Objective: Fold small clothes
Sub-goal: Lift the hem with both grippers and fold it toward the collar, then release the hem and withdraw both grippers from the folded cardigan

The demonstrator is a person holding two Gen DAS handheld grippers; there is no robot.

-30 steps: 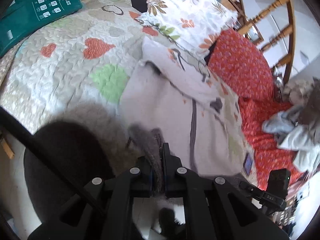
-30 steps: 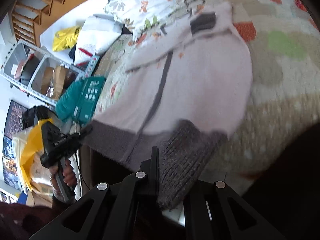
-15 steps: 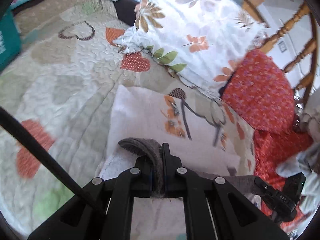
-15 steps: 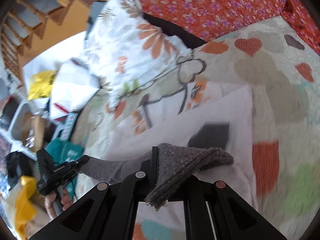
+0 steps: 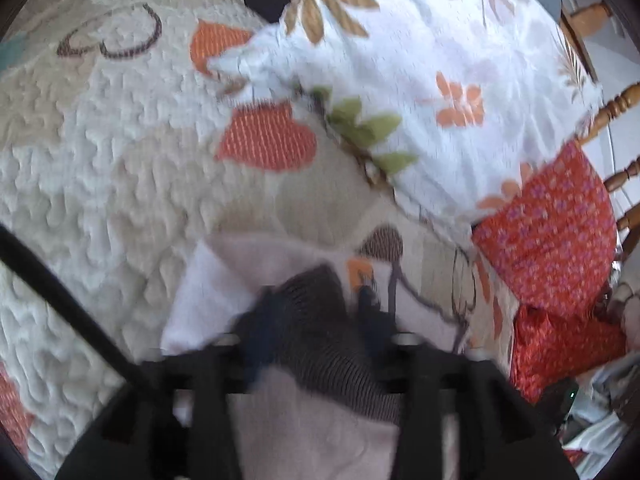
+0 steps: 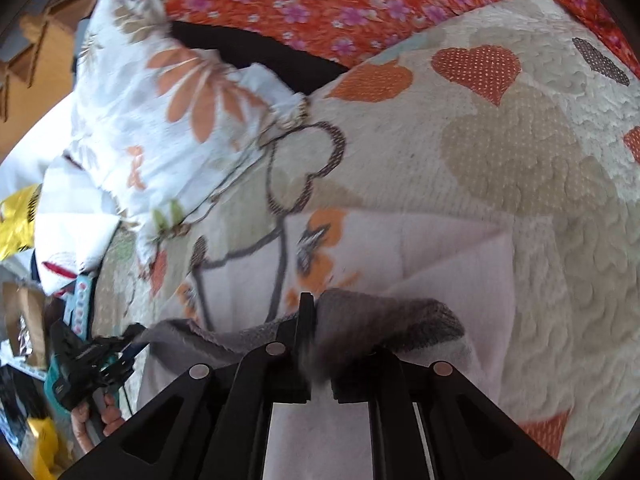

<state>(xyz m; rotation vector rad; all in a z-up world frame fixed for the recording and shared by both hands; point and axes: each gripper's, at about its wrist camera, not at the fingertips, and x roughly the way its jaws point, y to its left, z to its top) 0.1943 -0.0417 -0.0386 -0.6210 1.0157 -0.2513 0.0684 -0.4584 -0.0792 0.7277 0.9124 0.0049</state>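
Observation:
A small pale pink garment (image 5: 312,432) with a grey ribbed hem (image 5: 320,344) lies on the heart-patterned quilt (image 5: 100,168). Its hem end has been carried over onto its upper part. My left gripper (image 5: 316,320) has its jaws spread, with the hem lying loose between them; the view is blurred. In the right wrist view my right gripper (image 6: 320,344) has its jaws parted, the hem (image 6: 384,320) draped between them over the pink garment (image 6: 452,264). The left gripper also shows in the right wrist view (image 6: 96,360).
A white floral pillow (image 5: 440,80) lies just beyond the garment, with a red floral cushion (image 5: 552,232) to its right. Wooden chair rails (image 5: 616,104) stand at the far right. Bags and boxes (image 6: 24,320) are off the bed at left.
Both grippers carried the grey hem forward over the garment toward the pillow, folding it. Both sets of jaws have parted from the hem they were pinching.

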